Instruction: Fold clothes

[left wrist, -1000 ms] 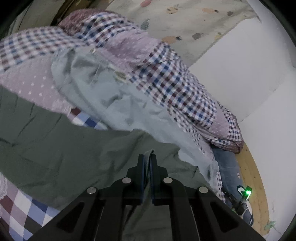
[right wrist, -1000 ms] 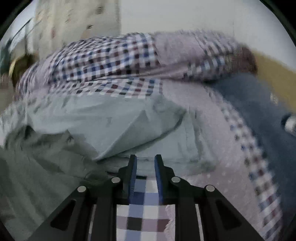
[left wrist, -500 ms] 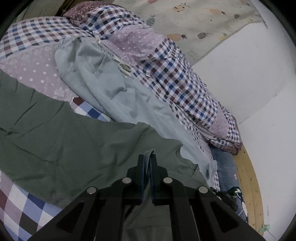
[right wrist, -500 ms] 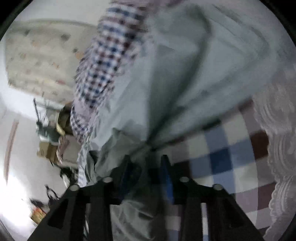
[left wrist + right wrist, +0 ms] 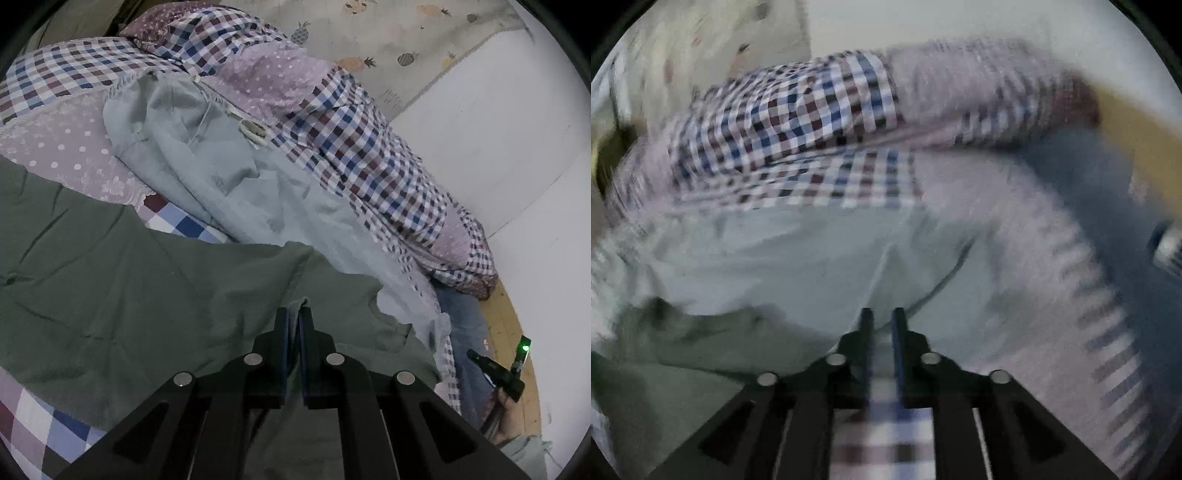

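A dark green garment lies spread over the bed in the left wrist view. My left gripper is shut on a fold of its edge, and the cloth pokes up between the fingertips. Behind it a pale blue-grey garment lies crumpled against the quilt. The right wrist view is blurred by motion. My right gripper hovers over the checked sheet with a narrow gap between its fingers and nothing in it. The pale garment lies just ahead of it, and the green garment is at its left.
A bulky checked and dotted quilt is heaped along the back of the bed. Checked bedsheet shows between the garments. Blue jeans hang at the bed's right edge, by a wooden floor and white wall. A green-lit device stands there.
The right gripper swung sharply over the pale garment half a second ago and is back level above the checked sheet. The left gripper has kept its hold on the green garment.
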The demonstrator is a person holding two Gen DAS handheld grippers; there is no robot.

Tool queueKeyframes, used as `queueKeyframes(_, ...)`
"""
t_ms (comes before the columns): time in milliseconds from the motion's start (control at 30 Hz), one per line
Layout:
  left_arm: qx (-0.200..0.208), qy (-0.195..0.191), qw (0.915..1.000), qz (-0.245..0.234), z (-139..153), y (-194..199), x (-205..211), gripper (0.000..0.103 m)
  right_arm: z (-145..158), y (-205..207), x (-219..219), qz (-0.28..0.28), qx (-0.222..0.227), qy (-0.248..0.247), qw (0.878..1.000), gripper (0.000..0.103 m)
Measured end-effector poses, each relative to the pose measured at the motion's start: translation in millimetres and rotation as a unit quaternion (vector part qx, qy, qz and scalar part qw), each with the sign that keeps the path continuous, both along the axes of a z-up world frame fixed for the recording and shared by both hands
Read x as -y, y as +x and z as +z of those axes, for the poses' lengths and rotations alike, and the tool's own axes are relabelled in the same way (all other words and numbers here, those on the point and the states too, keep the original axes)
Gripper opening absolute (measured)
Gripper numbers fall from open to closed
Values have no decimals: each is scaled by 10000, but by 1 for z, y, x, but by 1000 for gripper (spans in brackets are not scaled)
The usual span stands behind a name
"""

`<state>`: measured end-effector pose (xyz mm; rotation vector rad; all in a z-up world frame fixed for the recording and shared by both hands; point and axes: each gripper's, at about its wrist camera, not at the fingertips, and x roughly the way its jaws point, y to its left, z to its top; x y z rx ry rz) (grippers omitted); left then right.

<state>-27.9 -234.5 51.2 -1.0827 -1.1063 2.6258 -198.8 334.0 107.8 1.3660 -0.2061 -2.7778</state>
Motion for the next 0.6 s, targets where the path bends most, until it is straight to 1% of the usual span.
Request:
queueKeyframes(33, 11, 22, 10000, 6, -1, 0, 1, 4, -9, 4, -11, -95, 151, -479, 9987, 20)
queueKeyframes(67, 11, 57, 10000, 14, -1, 0, 2, 4, -20, 9, -23, -238, 328, -990, 9943, 28)
queueKeyframes(100, 5, 95, 10000, 20, -1, 0, 4, 4, -32, 13, -34, -381, 497, -1498, 9867, 33)
queueKeyframes(167, -12, 137, 9999, 17, 0, 2, 5, 4, -57, 20, -50, -651, 756, -2416, 9652, 33)
queueKeyframes(267, -30, 177, 9998, 0, 1, 3, 5, 4, -86, 33, -61, -957, 798, -3389, 9325, 34)
queueKeyframes(300, -31, 190, 9998, -4, 1, 2, 5, 4, -94, 36, -63, -1046, 805, -3631, 9224, 35)
queueKeyframes(367, -30, 219, 9998, -13, 1, 2, 5, 4, -107, 42, -61, -1191, 846, -3904, 9090, 37)
queueKeyframes(433, -25, 251, 9997, -22, 1, 2, 5, 4, -119, 41, -55, -1268, 918, -4053, 9007, 37)
queueKeyframes(467, -22, 274, 9996, -14, 1, 2, 6, 4, -123, 39, -53, -1314, 919, -4088, 8984, 37)
queueKeyframes(533, -16, 320, 9995, 0, 1, 2, 8, 4, -122, 34, -51, -1401, 850, -4048, 8996, 33)
queueKeyframes(567, -13, 342, 9994, 8, 0, 3, 9, 4, -118, 30, -49, -1411, 795, -3972, 9033, 22)
queueKeyframes(600, -5, 350, 9994, 21, 0, 2, 10, 4, -112, 25, -47, -1386, 717, -3838, 9101, 12)
